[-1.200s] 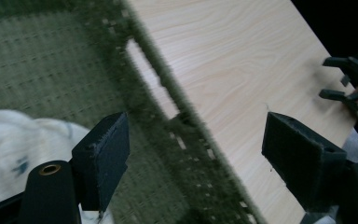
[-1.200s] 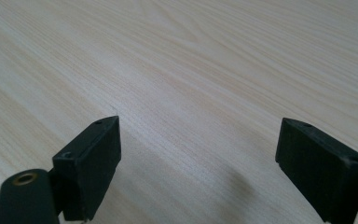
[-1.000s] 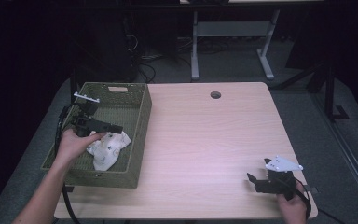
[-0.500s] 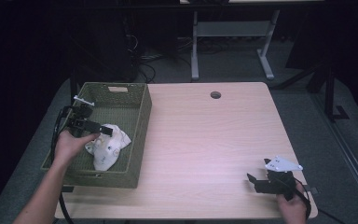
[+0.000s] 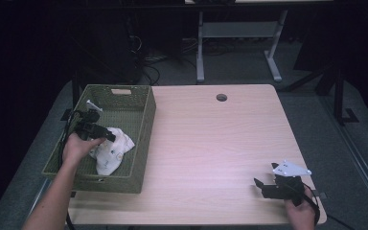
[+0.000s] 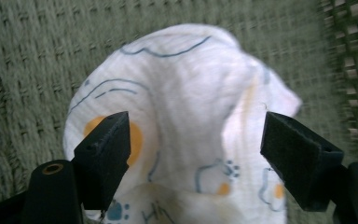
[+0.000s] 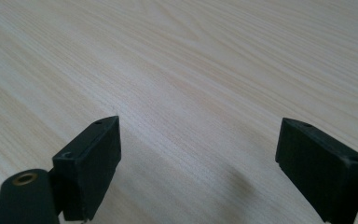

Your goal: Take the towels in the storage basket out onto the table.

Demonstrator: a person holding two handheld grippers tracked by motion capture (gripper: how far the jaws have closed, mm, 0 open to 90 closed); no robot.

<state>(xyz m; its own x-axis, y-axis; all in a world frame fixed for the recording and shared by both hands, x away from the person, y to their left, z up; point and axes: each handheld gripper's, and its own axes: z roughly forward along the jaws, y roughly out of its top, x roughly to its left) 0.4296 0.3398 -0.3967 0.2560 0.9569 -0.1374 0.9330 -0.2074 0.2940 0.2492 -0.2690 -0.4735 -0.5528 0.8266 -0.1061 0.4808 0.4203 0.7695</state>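
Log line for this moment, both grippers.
left gripper open over white cloth in green basket | right gripper open, above bare table

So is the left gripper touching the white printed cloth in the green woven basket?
Cannot tell. In the left gripper view the left gripper straddles the cloth, jaws open.

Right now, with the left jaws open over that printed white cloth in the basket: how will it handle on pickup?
Likely floppy: the cloth lies crumpled in soft folds, so it should drape from the left gripper. Probably light, being thin fabric. It may snag slightly on the basket weave.
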